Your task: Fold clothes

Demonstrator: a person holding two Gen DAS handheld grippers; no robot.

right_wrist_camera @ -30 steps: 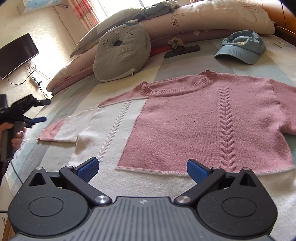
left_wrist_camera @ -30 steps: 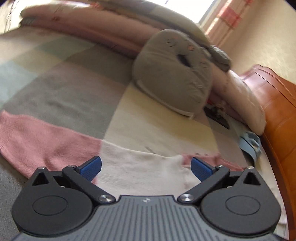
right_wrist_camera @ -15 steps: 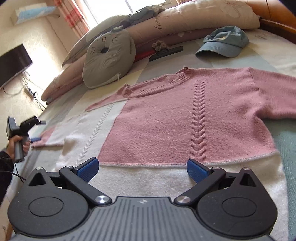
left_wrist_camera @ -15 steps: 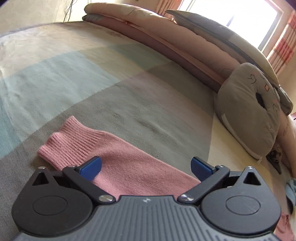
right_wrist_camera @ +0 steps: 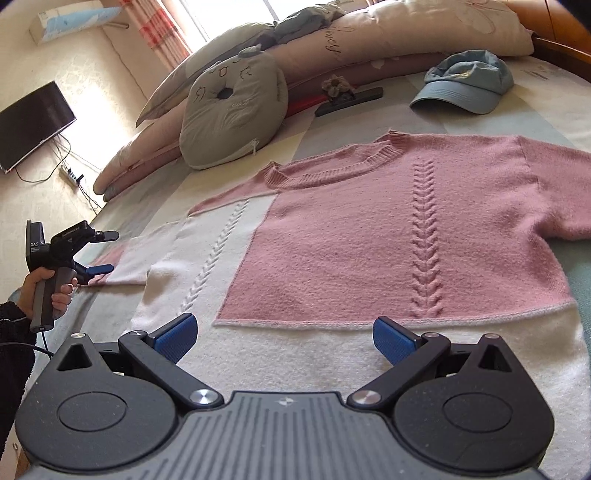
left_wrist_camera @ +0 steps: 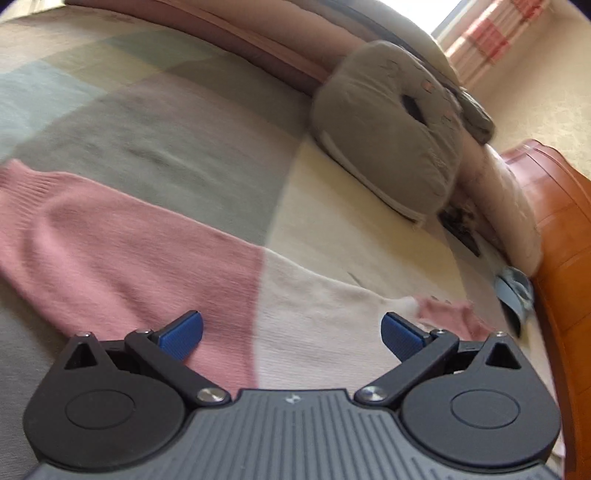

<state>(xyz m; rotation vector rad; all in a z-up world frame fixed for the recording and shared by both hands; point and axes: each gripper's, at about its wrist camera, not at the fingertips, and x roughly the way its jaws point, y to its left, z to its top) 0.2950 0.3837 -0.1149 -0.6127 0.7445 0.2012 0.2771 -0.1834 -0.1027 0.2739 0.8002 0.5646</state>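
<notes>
A pink and white knitted sweater (right_wrist_camera: 369, 236) lies flat, front up, on the bed. Its left sleeve (left_wrist_camera: 122, 258) stretches out sideways, pink at the cuff and white nearer the body. My left gripper (left_wrist_camera: 291, 332) hovers open just above this sleeve, over the pink-white seam, with nothing between its blue pads. From the right wrist view the left gripper (right_wrist_camera: 99, 254) is seen at the sleeve end, held by a hand. My right gripper (right_wrist_camera: 282, 336) stands open over the white hem band of the sweater, empty.
A grey round cushion (right_wrist_camera: 232, 110) and long pillows (right_wrist_camera: 406, 33) line the head of the bed. A blue cap (right_wrist_camera: 465, 85) and a dark flat object with a flower (right_wrist_camera: 347, 98) lie beyond the collar. A wooden headboard (left_wrist_camera: 561, 229) borders the bed.
The left gripper has swung right along the sleeve, from the cuff to the pink-white seam. The right gripper has edged closer over the hem. Both stayed open.
</notes>
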